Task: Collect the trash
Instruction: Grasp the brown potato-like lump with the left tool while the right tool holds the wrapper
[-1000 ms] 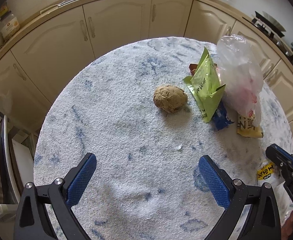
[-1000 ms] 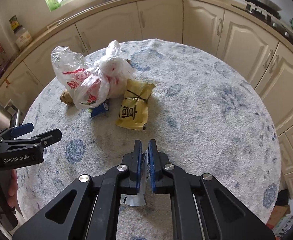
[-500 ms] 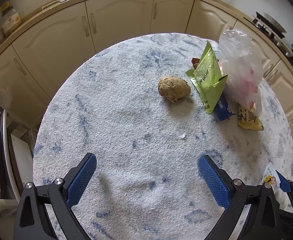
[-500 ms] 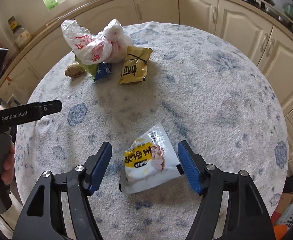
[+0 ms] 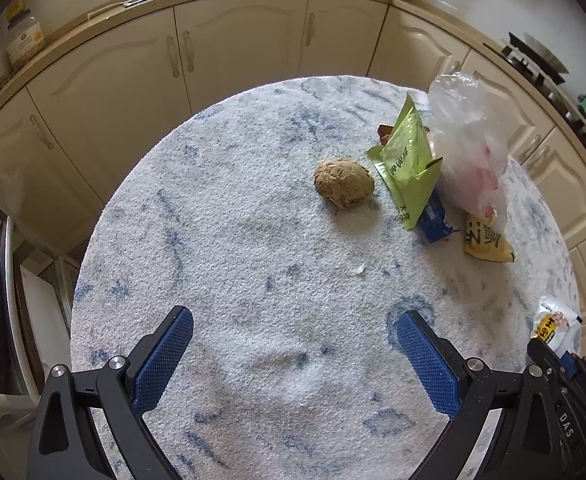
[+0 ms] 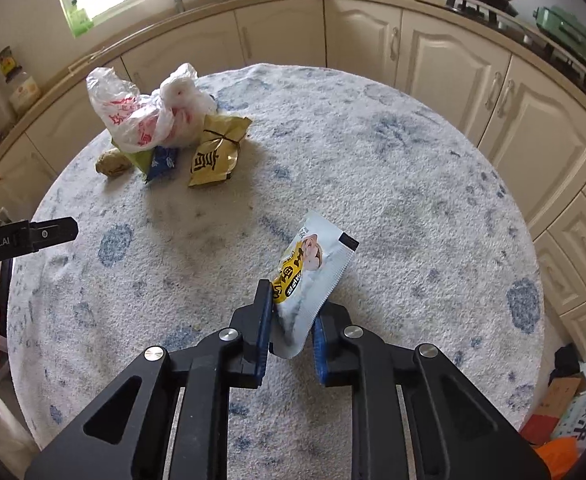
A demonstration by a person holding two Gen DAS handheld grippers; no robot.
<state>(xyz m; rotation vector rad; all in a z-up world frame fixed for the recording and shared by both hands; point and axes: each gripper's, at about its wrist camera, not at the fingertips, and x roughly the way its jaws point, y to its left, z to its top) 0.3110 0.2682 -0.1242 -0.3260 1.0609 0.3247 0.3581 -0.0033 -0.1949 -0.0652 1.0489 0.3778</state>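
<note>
Blue-padded right gripper jaws nearly closed on white snack packet; left gripper jaws wide, empty.

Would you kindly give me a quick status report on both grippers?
Left gripper open, empty, over table. Right gripper shut on white packet. Trash pile far side, path clear.

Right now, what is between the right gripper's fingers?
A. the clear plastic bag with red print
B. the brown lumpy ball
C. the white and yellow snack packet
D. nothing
C: in the right wrist view the right gripper has its fingers closed in on the lower end of the white and yellow snack packet, while the plastic bag and brown ball sit far across the table.
</note>
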